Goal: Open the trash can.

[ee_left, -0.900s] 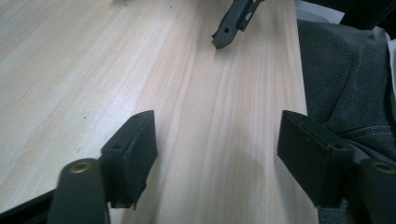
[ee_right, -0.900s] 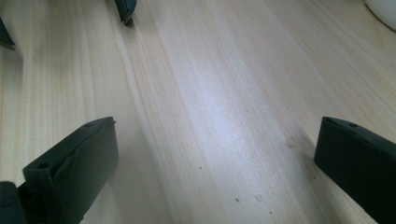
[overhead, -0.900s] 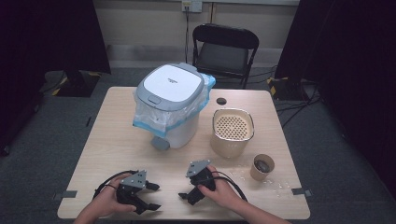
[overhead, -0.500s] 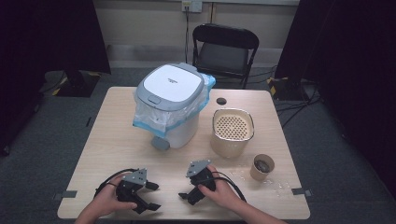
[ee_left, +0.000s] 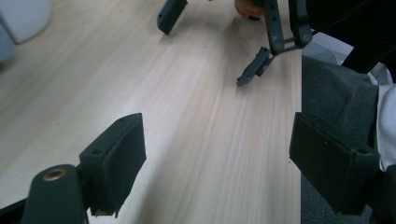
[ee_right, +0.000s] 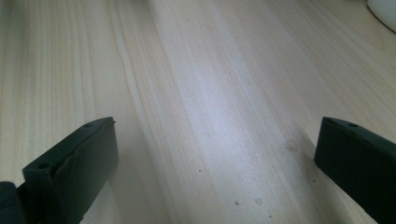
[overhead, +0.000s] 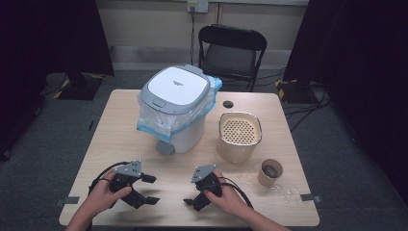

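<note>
Both grippers rest on the worktop (overhead: 110, 125) near its front edge, left gripper (overhead: 146, 188) and right gripper (overhead: 188, 193) wide open, holding nothing. Nearest ahead stands the lidded bin (overhead: 175, 108): bulky, probably light, its plastic liner slippery; best gripped by the rigid rim.

Pale wooden surface (overhead: 120, 125) with kitchen things

A white lidded bin (overhead: 177, 108), a beige perforated container (overhead: 239, 136) and a small brown cup (overhead: 270, 172) stand on it, apart.
</note>
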